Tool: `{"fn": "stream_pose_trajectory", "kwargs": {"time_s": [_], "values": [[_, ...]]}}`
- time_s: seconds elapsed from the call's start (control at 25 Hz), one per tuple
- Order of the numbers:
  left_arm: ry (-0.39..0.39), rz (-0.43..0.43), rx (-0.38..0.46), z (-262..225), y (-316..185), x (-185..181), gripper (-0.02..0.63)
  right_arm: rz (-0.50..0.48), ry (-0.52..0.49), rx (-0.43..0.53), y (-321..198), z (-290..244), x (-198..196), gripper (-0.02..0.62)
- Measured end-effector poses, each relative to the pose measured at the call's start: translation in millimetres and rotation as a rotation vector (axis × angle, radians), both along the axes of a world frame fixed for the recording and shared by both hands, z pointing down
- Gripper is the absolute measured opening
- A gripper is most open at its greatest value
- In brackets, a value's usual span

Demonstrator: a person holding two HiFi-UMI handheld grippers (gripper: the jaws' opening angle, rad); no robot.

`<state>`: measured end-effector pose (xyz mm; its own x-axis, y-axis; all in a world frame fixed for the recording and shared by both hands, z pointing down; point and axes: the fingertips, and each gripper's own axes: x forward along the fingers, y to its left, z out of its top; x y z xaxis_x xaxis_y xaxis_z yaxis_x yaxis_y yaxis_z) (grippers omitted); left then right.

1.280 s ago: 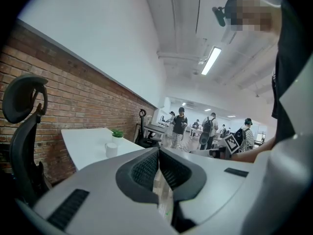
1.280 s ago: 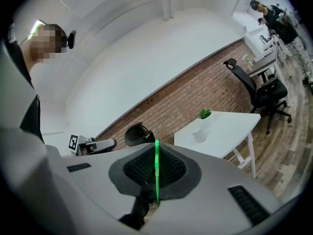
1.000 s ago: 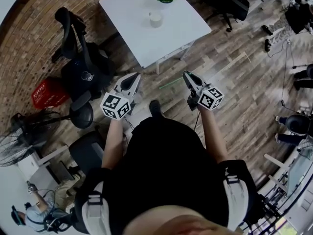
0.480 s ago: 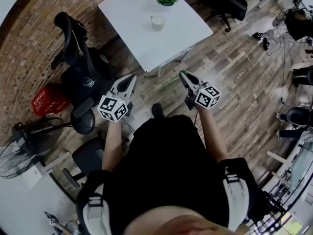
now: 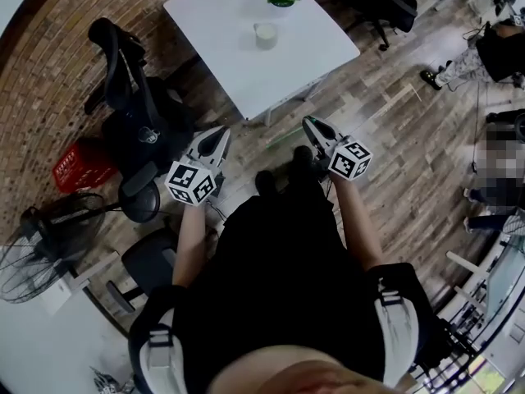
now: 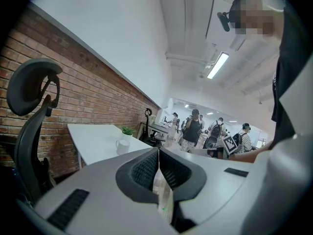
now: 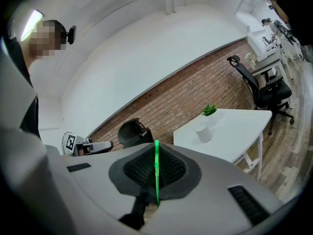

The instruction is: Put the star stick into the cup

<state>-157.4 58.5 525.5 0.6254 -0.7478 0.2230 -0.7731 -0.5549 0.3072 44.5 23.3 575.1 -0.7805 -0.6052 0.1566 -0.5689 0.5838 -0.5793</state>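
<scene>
Right hand-held gripper (image 7: 156, 151) pinches the thin green star stick (image 7: 156, 180); the white cup (image 5: 265, 34) on the white bench (image 5: 238, 72) stands well apart, so carrying and insertion remain.

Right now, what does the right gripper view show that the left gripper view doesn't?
Only the right gripper view: the green star stick, clamped between the jaws of the right gripper.
Only the left gripper view: the left gripper, shut with nothing in it, a group of people standing in the background, and a black chair headrest close by.
Both: the white table with the white cup and small plant on it, in front of the brick wall.
</scene>
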Motion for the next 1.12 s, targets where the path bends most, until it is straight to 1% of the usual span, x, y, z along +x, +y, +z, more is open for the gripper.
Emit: {"fn": "stream_pose_trajectory", "kwargs": {"time_s": [0.16,0.32,0.48,0.68,0.92,1.12], "values": [[-0.005,-0.017,0.003,-0.8,-12.9,-1.0,0.021,0.013,0.01,0.014,-18.3,-4.5,7.1,0.012],[0.001,-0.053,0.003,-4.3,-34.4,-2.1,0.021,0.023,-0.005,0.011,-50.6,-10.5,19.5,0.012],[-0.008,-0.061,0.004,-9.6,-56.8,7.6,0.021,-0.005,0.02,0.023,-83.6,-16.9,31.0,0.012],[-0.017,-0.102,-0.004,-11.7,-91.4,17.1,0.021,-0.04,0.038,0.02,-124.2,-18.4,46.7,0.012],[-0.031,-0.138,-0.014,-9.1,-127.3,38.9,0.021,-0.068,0.026,0.014,-172.6,-15.2,66.8,0.012],[-0.041,-0.193,-0.005,-15.6,-159.7,58.7,0.021,-0.125,0.017,0.011,-214.1,-16.3,79.9,0.012]]}}
